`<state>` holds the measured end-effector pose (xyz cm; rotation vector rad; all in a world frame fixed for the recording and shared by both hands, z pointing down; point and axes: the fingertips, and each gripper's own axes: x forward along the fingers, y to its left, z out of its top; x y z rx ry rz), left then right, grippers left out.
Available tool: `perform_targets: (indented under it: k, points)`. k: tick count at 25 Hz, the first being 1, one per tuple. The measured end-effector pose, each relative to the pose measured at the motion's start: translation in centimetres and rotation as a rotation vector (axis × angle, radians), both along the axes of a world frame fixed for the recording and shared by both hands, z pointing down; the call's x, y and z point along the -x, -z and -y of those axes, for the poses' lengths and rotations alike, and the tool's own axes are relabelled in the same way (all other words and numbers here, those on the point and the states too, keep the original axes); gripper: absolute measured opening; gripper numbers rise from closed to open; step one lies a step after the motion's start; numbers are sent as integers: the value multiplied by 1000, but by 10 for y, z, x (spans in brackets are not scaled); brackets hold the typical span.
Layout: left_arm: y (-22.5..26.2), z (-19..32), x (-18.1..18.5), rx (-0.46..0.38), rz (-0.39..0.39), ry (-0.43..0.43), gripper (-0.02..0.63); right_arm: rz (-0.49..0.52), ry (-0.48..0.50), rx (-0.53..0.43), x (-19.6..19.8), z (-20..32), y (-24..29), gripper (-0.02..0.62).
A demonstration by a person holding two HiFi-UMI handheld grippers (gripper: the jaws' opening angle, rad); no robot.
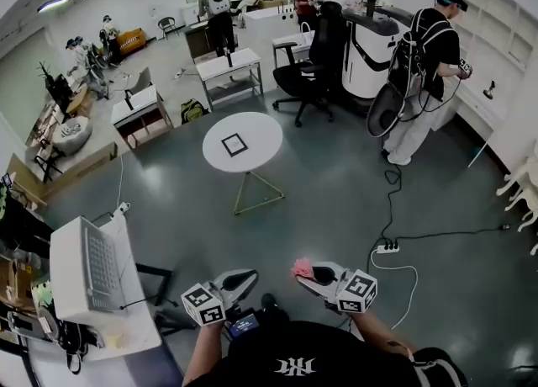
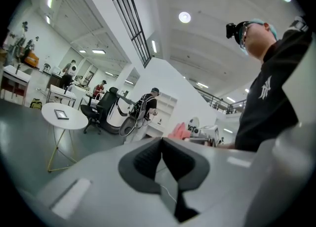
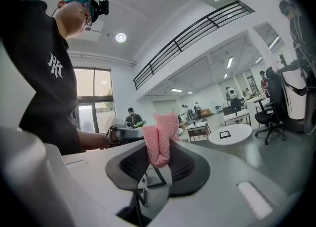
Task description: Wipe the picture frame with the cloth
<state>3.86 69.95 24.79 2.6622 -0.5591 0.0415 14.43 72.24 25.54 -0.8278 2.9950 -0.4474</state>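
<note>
A: Starting at the right gripper [image 3: 159, 149]: its jaws are clamped on the pink cloth [image 3: 161, 137], and a folded bunch of it stands up out of the pads

B: And the left gripper [image 2: 162, 144]?

A: Jaws pressed together, pad against pad, nothing between them. Both grippers are held low in front of the person's black shirt [image 1: 294, 360], side by side, their tips apart from one another

B: So where's the picture frame [image 1: 234, 145]?

A: Lying flat at the middle of the round white table [image 1: 262, 135], a dark square rim around a pale centre. Both grippers are on the near side of that table, well apart from it, over the grey floor [image 1: 336, 200]

B: Anything on the frame?

A: Only the tabletop under it; the cloth is well apart from it, back in the right gripper

B: And around the table?

A: On its far side, a black office chair [image 1: 313, 74] and a white desk [image 1: 229, 66]. Farther from the table, past the chair, a person with a backpack [image 1: 424, 57] faces white shelves [image 1: 496, 7]. On the table's near side, off toward the right gripper, a white power strip [image 1: 387, 248] lies on the floor with its cable
</note>
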Motion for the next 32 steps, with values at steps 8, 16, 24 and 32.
perform_targets:
  k: [8,16,24,32]
  points:
    - [21,112,33,-23,-40,-73,3,-26,-79,18,40,105,19,81]
    - [1,199,63,11,-81,-134,3,-56,-146,10,72,189,17,83]
    - [-3,240,53,42,-103,-198,3,-80,-218,36,63,229,13,84]
    - [-12,279,53,73,-89,-187,3,-70,-234,44,54,272,9,86]
